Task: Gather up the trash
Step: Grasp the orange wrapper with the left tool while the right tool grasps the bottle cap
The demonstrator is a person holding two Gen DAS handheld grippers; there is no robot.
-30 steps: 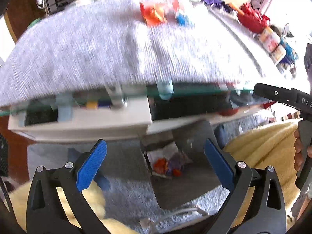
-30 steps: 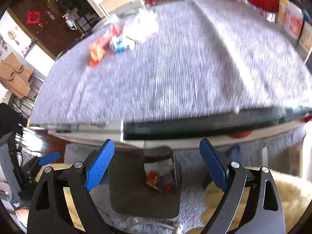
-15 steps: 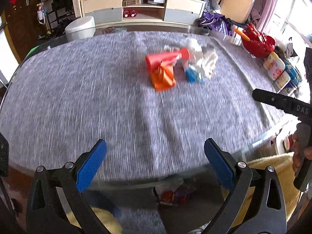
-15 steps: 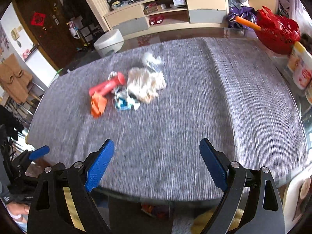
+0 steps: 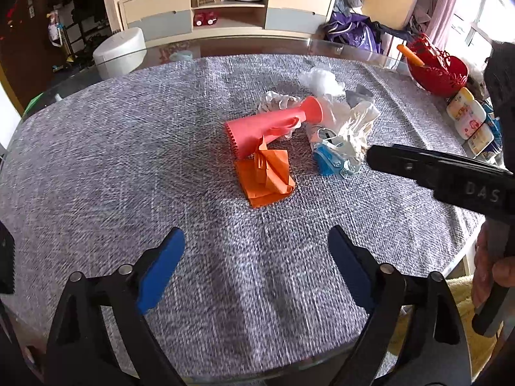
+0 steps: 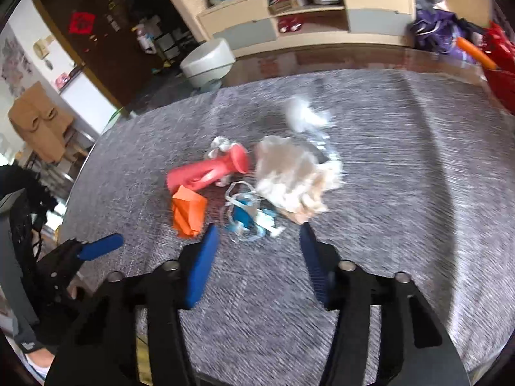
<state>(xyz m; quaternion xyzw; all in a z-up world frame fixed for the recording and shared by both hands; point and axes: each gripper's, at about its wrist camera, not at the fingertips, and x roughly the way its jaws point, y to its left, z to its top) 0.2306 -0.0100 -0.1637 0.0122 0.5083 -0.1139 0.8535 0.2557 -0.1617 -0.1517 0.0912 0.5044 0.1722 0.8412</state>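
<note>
A pile of trash lies mid-table on the grey cloth (image 5: pixel 128 167): a red plastic bottle (image 5: pixel 273 125), folded orange paper (image 5: pixel 265 175), a blue and white face mask (image 5: pixel 331 159), crumpled white tissues (image 5: pixel 354 122) and a white wad (image 5: pixel 322 80) behind. My left gripper (image 5: pixel 254 267) is open and empty, well short of the pile. My right gripper (image 6: pixel 259 247) is open and empty, just in front of the face mask (image 6: pixel 248 217), with the orange paper (image 6: pixel 188 212), bottle (image 6: pixel 209 172) and tissues (image 6: pixel 289 180) beyond.
A red basket (image 5: pixel 434 70) and bottles (image 5: pixel 470 119) stand at the table's right edge. A white round bin (image 5: pixel 119 51) and a low cabinet (image 5: pixel 225 9) are beyond the table. The right gripper's body (image 5: pixel 450 177) crosses the left view.
Both grippers have risen from below the table edge, where a bin with trash showed, to above the tabletop. The right gripper has moved close to the trash pile and its jaws have narrowed.
</note>
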